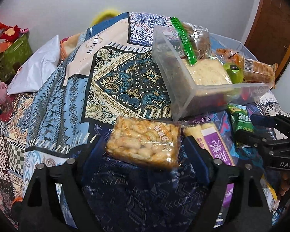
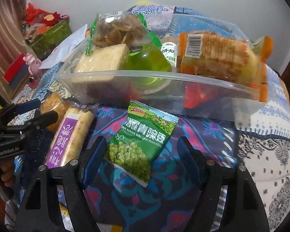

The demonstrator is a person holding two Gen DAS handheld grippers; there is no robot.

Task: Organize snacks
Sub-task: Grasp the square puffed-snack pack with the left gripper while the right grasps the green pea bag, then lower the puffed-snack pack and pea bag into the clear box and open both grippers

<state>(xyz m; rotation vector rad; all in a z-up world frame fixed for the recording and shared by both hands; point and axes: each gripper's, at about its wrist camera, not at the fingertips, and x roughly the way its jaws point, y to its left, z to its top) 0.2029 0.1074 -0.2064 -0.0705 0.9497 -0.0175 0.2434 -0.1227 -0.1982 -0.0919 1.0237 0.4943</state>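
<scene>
A clear plastic bin [image 1: 183, 89] [image 2: 164, 81] sits on the patterned cloth and holds several snacks: a green-sealed chip bag [image 2: 116, 29], a pale cake block [image 2: 104, 60], a green jelly cup [image 2: 148, 60] and an orange cracker pack [image 2: 218, 58]. My left gripper [image 1: 143, 147] is open around a clear pack of puffed rice snack [image 1: 145, 141]. My right gripper [image 2: 143, 150] is open around a green pea packet [image 2: 141, 145]. A purple-labelled roll pack [image 1: 214, 141] [image 2: 69, 135] lies between them.
The patterned cloth [image 1: 114, 77] stretches to the left. A white bag [image 1: 38, 65], a green box [image 1: 11, 58] and a pink toy [image 2: 31, 63] sit at the far left. A wall is behind.
</scene>
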